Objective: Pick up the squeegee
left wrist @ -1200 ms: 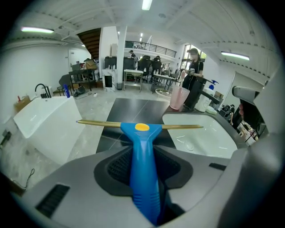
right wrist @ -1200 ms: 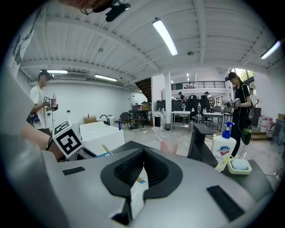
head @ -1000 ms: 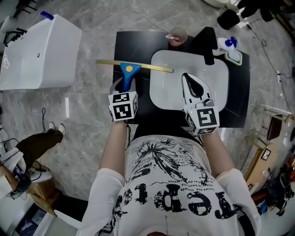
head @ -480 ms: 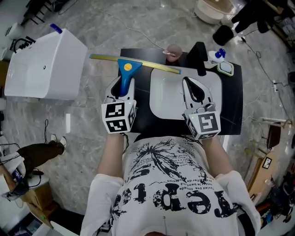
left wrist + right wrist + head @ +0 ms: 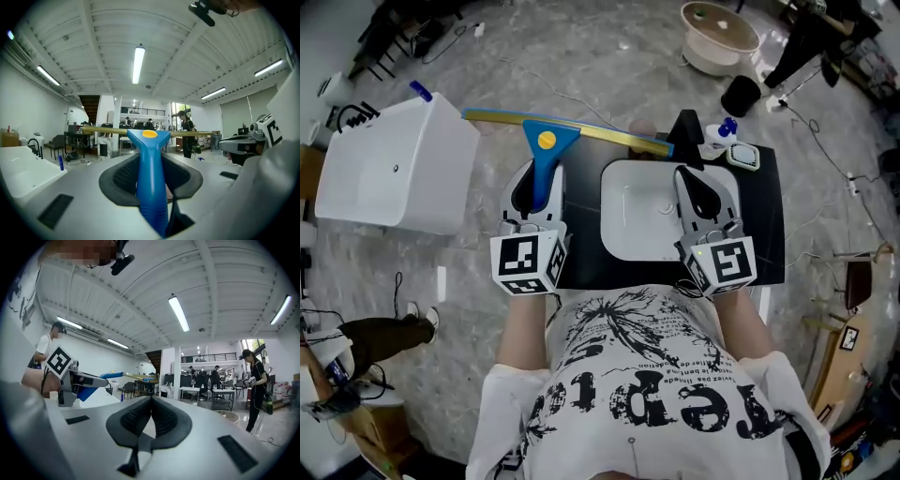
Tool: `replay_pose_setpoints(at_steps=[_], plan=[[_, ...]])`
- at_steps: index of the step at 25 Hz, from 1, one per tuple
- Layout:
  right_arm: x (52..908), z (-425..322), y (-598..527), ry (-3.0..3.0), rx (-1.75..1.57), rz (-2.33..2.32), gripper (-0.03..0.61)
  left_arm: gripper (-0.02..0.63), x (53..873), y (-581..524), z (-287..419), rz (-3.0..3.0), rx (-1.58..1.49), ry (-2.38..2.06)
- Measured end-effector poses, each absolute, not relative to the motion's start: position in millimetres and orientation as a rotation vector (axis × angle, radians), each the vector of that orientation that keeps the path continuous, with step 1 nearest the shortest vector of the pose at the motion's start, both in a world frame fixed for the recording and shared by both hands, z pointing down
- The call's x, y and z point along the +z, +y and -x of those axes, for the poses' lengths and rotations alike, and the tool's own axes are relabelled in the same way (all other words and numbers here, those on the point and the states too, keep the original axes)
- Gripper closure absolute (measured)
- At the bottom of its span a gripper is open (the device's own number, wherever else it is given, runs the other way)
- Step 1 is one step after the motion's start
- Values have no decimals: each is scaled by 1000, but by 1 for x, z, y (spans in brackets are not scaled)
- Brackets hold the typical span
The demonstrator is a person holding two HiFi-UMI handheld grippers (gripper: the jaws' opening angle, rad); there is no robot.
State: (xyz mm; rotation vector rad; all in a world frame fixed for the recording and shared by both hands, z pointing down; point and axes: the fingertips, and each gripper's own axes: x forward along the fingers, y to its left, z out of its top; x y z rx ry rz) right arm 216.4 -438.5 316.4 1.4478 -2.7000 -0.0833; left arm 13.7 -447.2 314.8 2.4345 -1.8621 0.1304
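The squeegee [image 5: 545, 153] has a blue handle, a yellow button and a long yellow blade. It hangs in the air over the left edge of the black table [image 5: 771, 246]. My left gripper [image 5: 536, 190] is shut on its handle, and the blade crosses beyond the jaws. In the left gripper view the blue handle [image 5: 150, 178] runs up between both pads and the blade lies level ahead. My right gripper [image 5: 703, 194] hovers over the white basin [image 5: 630, 228], its jaws together with nothing in them. The right gripper view shows its pads meeting [image 5: 151, 401], with the squeegee [image 5: 115, 375] off to the left.
A white box [image 5: 394, 167] stands on the floor at the left. At the table's far edge are a black upright object [image 5: 686, 133] and a spray bottle [image 5: 718, 137]. A round tub [image 5: 719, 37] sits on the floor beyond. A person [image 5: 255, 387] stands far off.
Both grippers have risen toward the head camera. The squeegee has come up off the table with the left gripper, its blade now higher and farther left in view.
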Motion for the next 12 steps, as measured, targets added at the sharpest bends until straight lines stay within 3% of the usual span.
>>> replay_pose_setpoints(at_steps=[12], plan=[[302, -221, -431, -2717, -181, -1437, 566, 472, 293, -443, -27, -2540, 108, -1885]])
